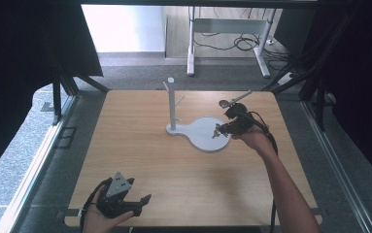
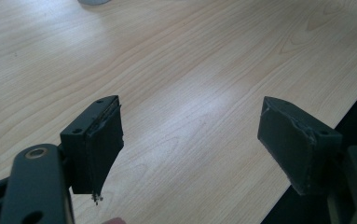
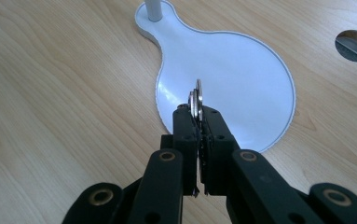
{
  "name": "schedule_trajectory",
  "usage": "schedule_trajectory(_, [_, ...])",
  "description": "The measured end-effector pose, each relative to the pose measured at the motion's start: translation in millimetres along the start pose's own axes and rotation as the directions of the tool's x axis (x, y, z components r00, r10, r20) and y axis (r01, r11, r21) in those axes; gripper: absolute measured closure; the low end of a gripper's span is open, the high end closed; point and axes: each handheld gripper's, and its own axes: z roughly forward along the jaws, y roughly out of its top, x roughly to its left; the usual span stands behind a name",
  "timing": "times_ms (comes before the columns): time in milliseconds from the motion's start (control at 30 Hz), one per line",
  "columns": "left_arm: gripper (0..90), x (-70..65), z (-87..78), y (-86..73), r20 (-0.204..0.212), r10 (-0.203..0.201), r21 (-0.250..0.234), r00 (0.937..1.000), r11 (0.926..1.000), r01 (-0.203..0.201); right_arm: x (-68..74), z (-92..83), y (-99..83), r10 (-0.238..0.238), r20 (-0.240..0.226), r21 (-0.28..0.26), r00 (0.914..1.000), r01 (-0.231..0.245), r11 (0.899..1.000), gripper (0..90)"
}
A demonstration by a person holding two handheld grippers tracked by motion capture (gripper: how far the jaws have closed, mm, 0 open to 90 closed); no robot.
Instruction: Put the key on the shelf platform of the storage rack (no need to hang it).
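Round white tray [image 3: 241,70], woodgrain table [image 3: 64,93]

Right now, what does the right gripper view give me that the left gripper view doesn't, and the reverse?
Right gripper view: the right gripper has its jaws shut on thin metal rings, held on edge over the white stand base. The stand's post rises at the top, and a round hole in the table sits at upper right.

Left gripper view: the left gripper has its jaws wide apart with nothing between them, near the table's edge.

Both: the same light wooden tabletop.
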Motion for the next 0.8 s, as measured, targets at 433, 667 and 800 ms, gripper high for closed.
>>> schedule_trajectory(433, [22.5,2.3,0.9,-1.0,0.001,-0.006,0.000,1.0000,1.0000,0.006,-12.3,20.9,7.2,0.036,0.001,0.009,0.9994,-0.036,0.999,85.9])
schedule_trajectory(667, [22.5,3.1,0.3,-1.2,0.001,-0.003,0.001,1.0000,1.0000,0.003,-14.0,34.0,11.8,0.042,-0.007,0.019,0.9991,-0.042,0.999,85.9])
schedule_trajectory(800, [22.5,3.5,0.0,-1.7,0.000,-0.008,-0.002,1.0000,1.0000,0.008,-15.0,44.1,14.7,0.051,-0.011,0.027,0.9986,-0.051,0.998,85.9])
